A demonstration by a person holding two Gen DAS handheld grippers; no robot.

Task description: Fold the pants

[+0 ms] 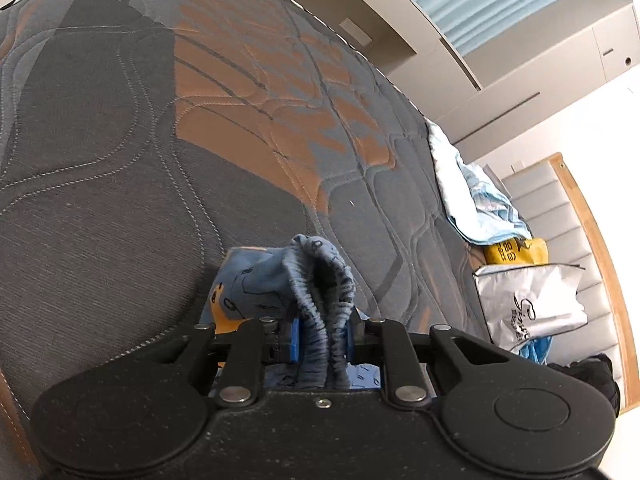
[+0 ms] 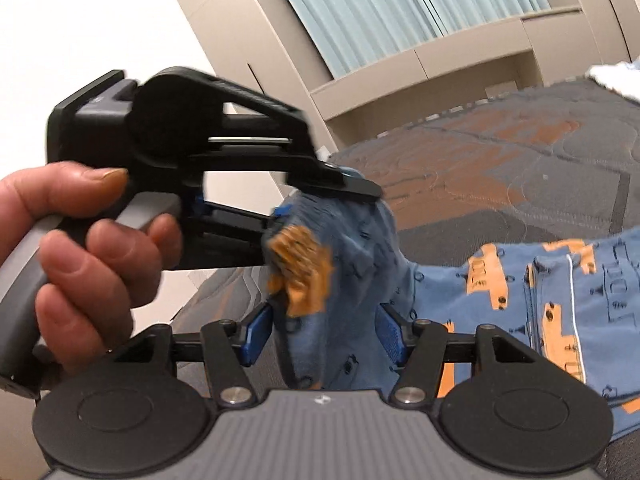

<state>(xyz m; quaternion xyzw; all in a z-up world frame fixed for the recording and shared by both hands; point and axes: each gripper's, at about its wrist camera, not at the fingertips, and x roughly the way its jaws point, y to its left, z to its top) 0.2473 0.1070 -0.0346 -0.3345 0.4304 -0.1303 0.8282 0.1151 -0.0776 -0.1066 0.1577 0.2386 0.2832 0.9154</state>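
Blue pants (image 2: 560,300) with an orange vehicle print lie spread to the right on a quilted grey-and-orange mattress (image 2: 520,180). My left gripper (image 1: 324,336) is shut on the bunched elastic waistband (image 1: 320,280), which is raised above the mattress (image 1: 120,160). The right wrist view shows that left gripper (image 2: 316,216) from the side, held in a person's hand (image 2: 80,240). Below it, my right gripper (image 2: 324,332) stands wide. Hanging blue fabric passes between its blue pads (image 2: 256,334), and they do not squeeze it.
A crumpled light blue blanket (image 1: 472,200), a yellow bag (image 1: 516,250) and a silver bag (image 1: 528,308) lie along the padded headboard (image 1: 560,200). Beige cabinets and a curtained window (image 2: 400,8) stand beyond the bed's far edge.
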